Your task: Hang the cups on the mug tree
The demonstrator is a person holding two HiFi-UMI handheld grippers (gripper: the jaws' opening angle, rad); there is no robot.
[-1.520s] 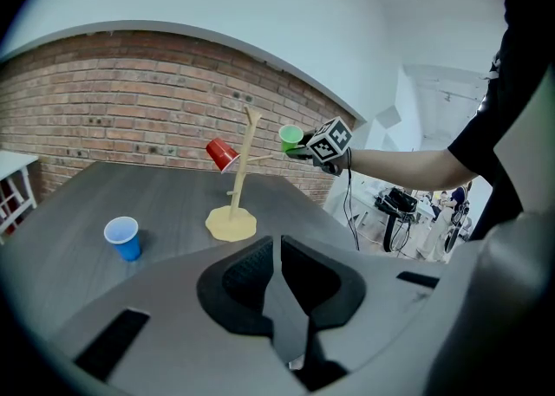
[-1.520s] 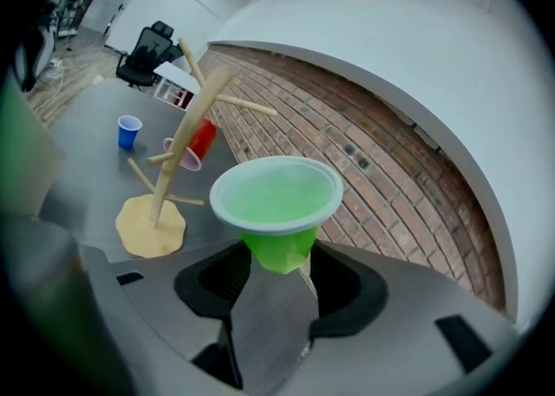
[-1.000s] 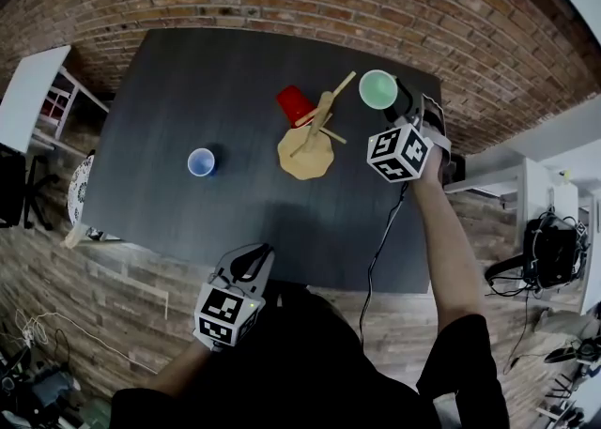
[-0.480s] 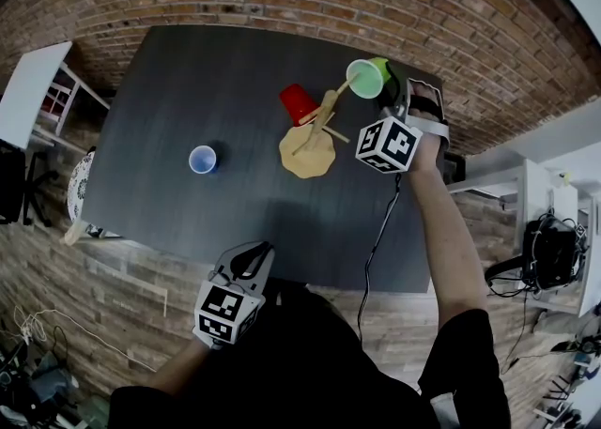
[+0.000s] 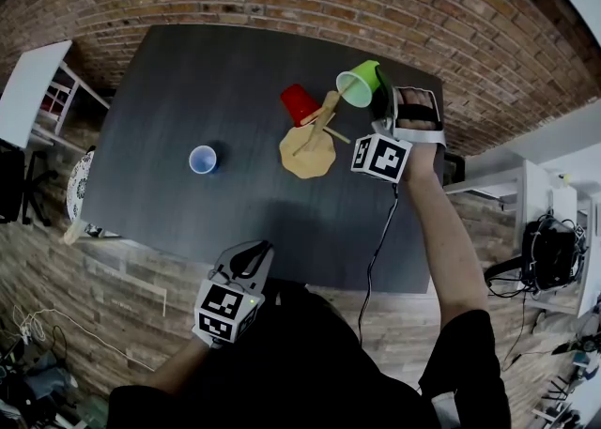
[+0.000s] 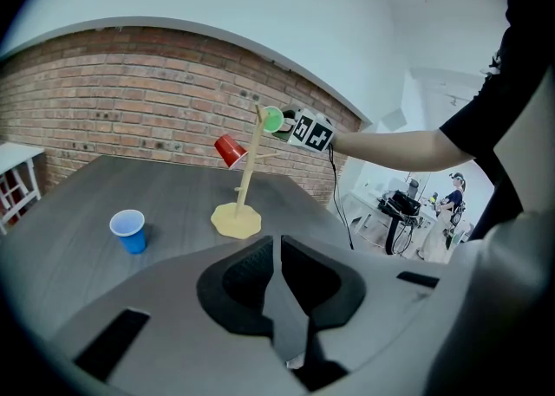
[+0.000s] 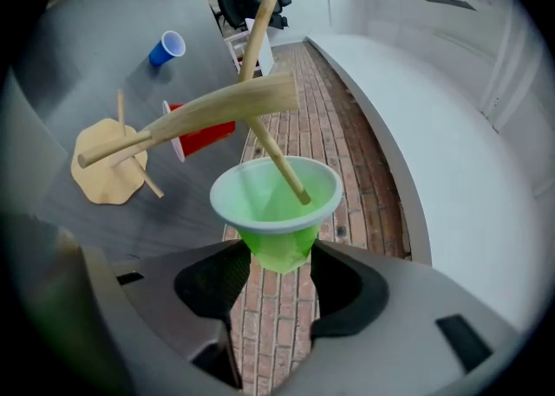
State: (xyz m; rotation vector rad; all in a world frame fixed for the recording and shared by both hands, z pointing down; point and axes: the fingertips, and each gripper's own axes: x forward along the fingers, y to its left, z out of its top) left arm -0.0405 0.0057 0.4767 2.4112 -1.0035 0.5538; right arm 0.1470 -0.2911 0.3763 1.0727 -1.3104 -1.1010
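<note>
- Clamping the green cup [image 7: 276,212] by its base in my right tongs [image 7: 279,262], with only the peg [image 7: 282,167] tip inside its mouth, I risked it sliding off the mug tree [image 7: 208,113] if released.
- Closed and empty, my left tongs [image 6: 277,256] couldn't steady the tree.

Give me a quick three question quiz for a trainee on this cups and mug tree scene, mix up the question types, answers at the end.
1. True or false: the red plastic cup hangs on the wooden mug tree.
2. What does the right gripper grip? A the red one, B the green plastic cup, C nothing.
3. Fill in: the jaws of the left gripper are ____.
Key: 1 true; 2 B; 3 shut.
</note>
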